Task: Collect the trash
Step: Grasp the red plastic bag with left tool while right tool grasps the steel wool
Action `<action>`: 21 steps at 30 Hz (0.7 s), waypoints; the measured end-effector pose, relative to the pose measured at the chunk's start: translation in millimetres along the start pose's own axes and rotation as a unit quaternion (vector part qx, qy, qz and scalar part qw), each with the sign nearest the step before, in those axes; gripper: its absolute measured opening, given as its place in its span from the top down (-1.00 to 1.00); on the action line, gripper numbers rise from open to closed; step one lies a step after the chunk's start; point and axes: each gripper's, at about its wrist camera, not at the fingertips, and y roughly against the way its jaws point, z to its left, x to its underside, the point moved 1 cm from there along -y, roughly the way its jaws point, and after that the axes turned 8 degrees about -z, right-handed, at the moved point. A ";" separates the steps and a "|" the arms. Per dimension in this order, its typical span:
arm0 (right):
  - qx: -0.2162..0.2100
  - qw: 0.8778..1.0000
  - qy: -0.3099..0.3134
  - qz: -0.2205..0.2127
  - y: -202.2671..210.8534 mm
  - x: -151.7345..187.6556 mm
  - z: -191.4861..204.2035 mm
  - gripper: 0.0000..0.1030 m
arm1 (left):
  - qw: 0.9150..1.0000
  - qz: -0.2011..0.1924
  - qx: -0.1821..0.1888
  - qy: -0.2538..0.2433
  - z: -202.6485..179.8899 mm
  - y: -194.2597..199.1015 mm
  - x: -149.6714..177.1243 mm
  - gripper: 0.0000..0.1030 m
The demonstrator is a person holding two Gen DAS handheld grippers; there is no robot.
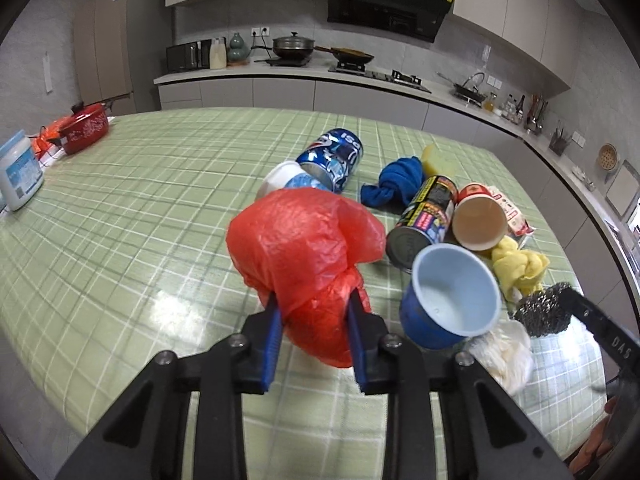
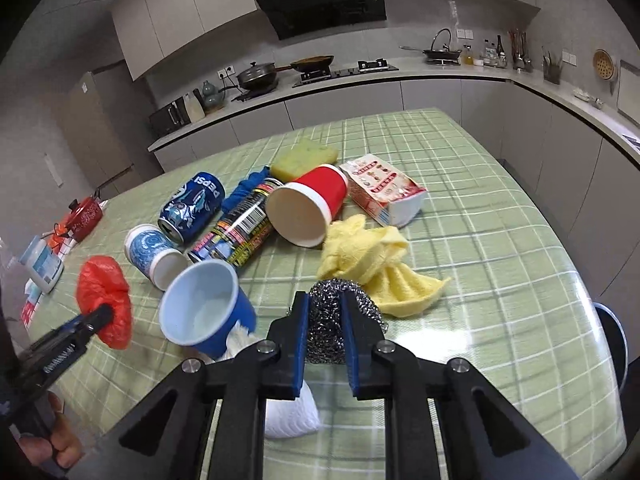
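Currently held: red plastic bag (image 1: 304, 256), centre frame, pinched in my left gripper (image 1: 314, 308), and steel scourer (image 2: 334, 320), lower centre, clamped in my right gripper (image 2: 325, 312), both for binning, I judge.

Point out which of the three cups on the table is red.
The red paper cup, lying on its side beside the yellow cloth. The plain blue cup and the blue-patterned white cup are not red.

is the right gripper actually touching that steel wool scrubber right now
Touching. In the right wrist view the right gripper has its blue jaws pressed against both sides of the steel wool scrubber, squeezing it between them with no gap showing.
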 end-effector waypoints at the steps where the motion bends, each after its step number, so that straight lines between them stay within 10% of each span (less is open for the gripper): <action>1: -0.005 1.000 -0.002 0.006 -0.3 2.8 -4.5 0.66 | 1.000 0.001 -0.002 0.000 -2.6 2.6 1.7 0.40; 4: -0.014 0.999 0.017 0.049 -12.5 12.7 -9.9 0.54 | 1.000 0.006 -0.007 -0.003 -10.3 5.7 9.4 0.40; 9: -0.012 0.999 0.005 0.047 -19.1 19.7 -22.0 -0.36 | 1.000 0.015 -0.013 0.007 -12.9 5.4 21.5 0.40; 14: -0.046 0.996 -0.006 0.074 -40.3 23.1 -22.9 -0.35 | 1.000 0.017 -0.020 0.012 -11.4 6.6 27.0 0.41; 21: -0.072 0.995 -0.007 0.064 -33.0 28.3 -17.1 0.15 | 0.999 0.006 -0.029 0.012 -18.0 13.8 27.1 0.40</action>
